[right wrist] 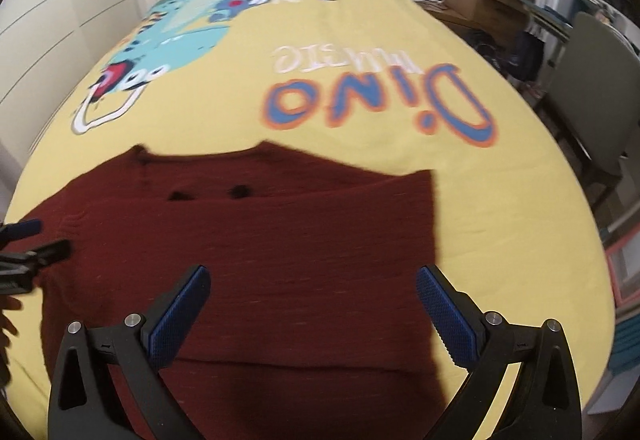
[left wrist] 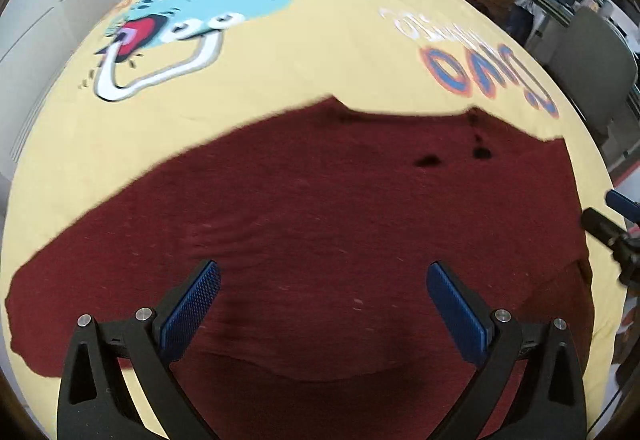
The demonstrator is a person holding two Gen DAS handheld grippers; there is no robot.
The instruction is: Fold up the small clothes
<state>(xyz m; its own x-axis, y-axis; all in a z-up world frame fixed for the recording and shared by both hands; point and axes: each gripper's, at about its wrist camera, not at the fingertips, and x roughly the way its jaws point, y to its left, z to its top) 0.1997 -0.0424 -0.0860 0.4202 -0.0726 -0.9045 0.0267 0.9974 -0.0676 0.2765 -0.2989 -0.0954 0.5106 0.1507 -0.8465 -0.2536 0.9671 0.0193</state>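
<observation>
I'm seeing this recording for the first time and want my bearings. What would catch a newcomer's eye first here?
First, the dark red garment spread flat on the near part of the bed, filling the lower half of both views. Behind it, the yellow bedspread shows a turquoise cartoon dinosaur towards the headboard and large blue "Dino" lettering, seen upside down. In front, the left gripper and right gripper hang open over the garment.

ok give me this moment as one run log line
left gripper: open, above garment | right gripper: open, above garment | maroon garment: lying on yellow bedspread
</observation>
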